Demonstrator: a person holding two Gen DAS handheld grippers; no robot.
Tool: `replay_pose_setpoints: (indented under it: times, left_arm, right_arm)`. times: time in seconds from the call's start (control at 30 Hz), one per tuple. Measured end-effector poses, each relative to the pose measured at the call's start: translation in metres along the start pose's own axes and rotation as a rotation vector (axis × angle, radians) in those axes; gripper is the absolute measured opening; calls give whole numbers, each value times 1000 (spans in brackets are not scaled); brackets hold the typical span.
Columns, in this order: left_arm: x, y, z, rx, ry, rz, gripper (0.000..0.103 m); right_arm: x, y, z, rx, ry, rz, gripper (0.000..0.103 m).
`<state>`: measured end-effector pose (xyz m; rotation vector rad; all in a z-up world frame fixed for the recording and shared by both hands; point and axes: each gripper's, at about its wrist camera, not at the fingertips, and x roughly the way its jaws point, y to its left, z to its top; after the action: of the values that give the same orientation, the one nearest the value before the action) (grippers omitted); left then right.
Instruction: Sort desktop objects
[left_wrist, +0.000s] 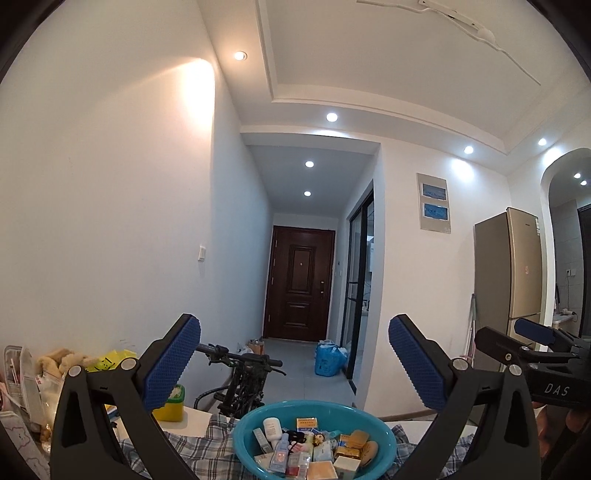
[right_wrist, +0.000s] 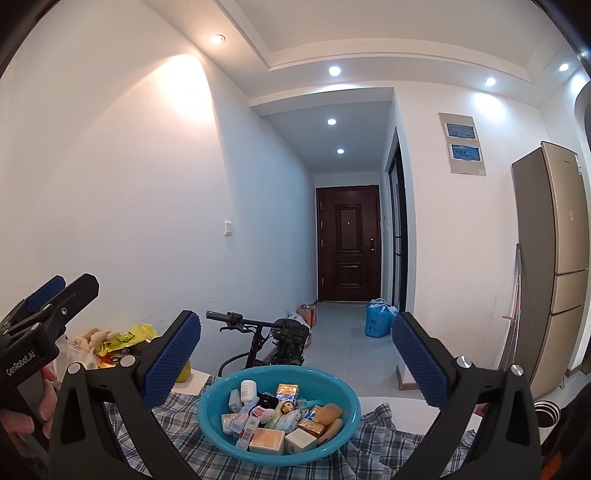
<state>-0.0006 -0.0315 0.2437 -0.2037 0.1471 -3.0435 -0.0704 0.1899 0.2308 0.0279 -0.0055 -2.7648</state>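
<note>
A teal plastic basin (left_wrist: 243, 432) (right_wrist: 210, 413) sits on a checked cloth (left_wrist: 199, 450) (right_wrist: 177, 417) on a white table. It holds several small items: a white bottle (left_wrist: 272, 428) (right_wrist: 248, 390), little boxes, packets and a toy figure (right_wrist: 285, 408). My left gripper (left_wrist: 295, 365) hangs open above and in front of the basin, nothing between its blue pads. My right gripper (right_wrist: 296, 360) is also open and empty, raised over the basin. Each gripper shows at the edge of the other's view: the right gripper (left_wrist: 532, 334) and the left gripper (right_wrist: 55, 291).
At the table's left lie a plush toy (left_wrist: 61, 360) (right_wrist: 96, 336), a yellow bag (left_wrist: 110, 360) (right_wrist: 129, 336), a yellow container (left_wrist: 170, 404) and clear pouches. Behind the table stands a folding bike (left_wrist: 240, 373) (right_wrist: 273, 336). A fridge (right_wrist: 554, 266) stands right; a hallway leads to a dark door (left_wrist: 297, 282).
</note>
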Motion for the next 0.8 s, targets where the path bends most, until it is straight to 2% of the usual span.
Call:
replay_pose_setpoints:
  times: [0.27, 0.5, 0.57, 0.8]
  left_arm:
    - [-2, 7, -20, 37, 46, 26, 103]
    - [-2, 20, -55, -34, 119, 14, 103]
    - [-3, 23, -65, -49, 115, 42, 103]
    - [5, 16, -100, -1, 192, 39, 103]
  right_arm:
    - [-10, -4, -22, 13, 55, -23, 103]
    - [-20, -9, -47, 3, 69, -31, 103]
    - [-13, -11, -55, 3, 108, -24, 103]
    - [-4, -16, -90, 36, 171, 20, 103]
